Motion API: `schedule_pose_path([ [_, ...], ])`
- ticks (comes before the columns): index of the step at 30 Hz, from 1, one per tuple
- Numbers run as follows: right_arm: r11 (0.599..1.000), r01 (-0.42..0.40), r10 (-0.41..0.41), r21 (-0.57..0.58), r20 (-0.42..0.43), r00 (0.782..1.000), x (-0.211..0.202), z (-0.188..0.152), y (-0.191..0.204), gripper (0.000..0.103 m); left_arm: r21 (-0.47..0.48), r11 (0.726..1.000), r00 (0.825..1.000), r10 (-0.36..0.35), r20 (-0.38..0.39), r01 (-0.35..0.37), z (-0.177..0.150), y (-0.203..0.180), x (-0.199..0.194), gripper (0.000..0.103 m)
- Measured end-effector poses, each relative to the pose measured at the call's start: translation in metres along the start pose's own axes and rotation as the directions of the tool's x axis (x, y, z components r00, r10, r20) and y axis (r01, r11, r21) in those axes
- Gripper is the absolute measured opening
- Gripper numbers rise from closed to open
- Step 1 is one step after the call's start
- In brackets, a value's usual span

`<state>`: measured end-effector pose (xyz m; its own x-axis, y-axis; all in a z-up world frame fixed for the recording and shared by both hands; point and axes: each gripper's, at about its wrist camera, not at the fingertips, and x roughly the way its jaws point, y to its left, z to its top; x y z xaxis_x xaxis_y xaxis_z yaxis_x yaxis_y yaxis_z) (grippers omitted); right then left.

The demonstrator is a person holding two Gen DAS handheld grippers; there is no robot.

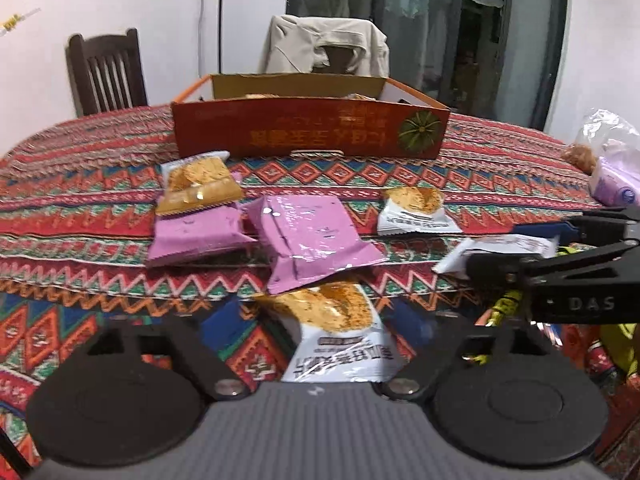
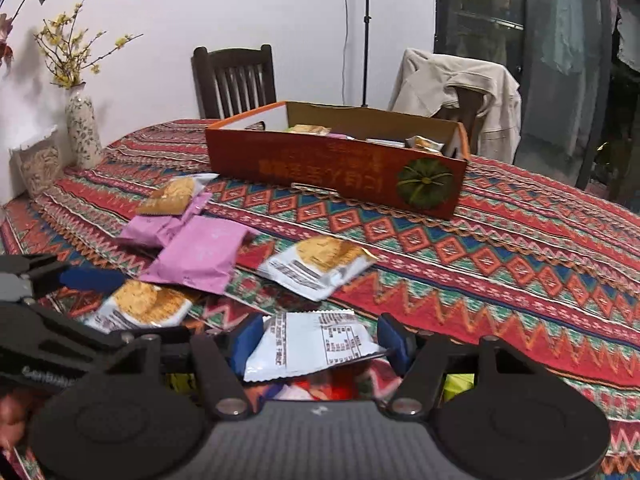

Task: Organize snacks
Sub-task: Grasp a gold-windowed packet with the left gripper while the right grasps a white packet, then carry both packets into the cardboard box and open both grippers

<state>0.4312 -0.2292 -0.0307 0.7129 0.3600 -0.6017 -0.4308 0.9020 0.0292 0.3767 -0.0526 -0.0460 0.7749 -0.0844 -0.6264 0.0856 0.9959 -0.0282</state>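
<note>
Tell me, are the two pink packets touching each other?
Touching. In the right wrist view the larger pink packet overlaps the edge of the smaller pink packet.

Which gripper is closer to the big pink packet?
Left. The left gripper sits just below the big pink packet, around a white packet touching it. The right gripper is further off to its right, around another white packet.

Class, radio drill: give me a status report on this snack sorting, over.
Right gripper shut on white plastic snack packet. Left gripper: cracker-print white packet between jaws, grip unclear. Pink foil packets lie before orange cardboard box.
</note>
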Motion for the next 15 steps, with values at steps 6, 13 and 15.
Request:
schedule_pose_path([
  [6, 0.999, -0.033, 0.033, 0.012, -0.044, 0.998, 0.012, -0.006, -0.01, 0.069, 0.032, 0.999, 1.0, 0.027, 0.002, -0.027, -0.013, 0.005, -0.021, 0.05],
  [13, 1.0, -0.023, 0.023, -0.004, -0.038, 0.999, 0.019, 0.0, -0.008, 0.062, 0.03, 0.999, 1.0, 0.028, 0.007, -0.028, -0.028, 0.016, -0.053, 0.042],
  [15, 1.0, -0.005, 0.005, -0.005, -0.011, 1.0, 0.011, 0.001, -0.007, 0.054, 0.015, 1.0, 1.0, 0.019, 0.02, -0.02, -0.029, 0.02, -0.066, 0.042],
])
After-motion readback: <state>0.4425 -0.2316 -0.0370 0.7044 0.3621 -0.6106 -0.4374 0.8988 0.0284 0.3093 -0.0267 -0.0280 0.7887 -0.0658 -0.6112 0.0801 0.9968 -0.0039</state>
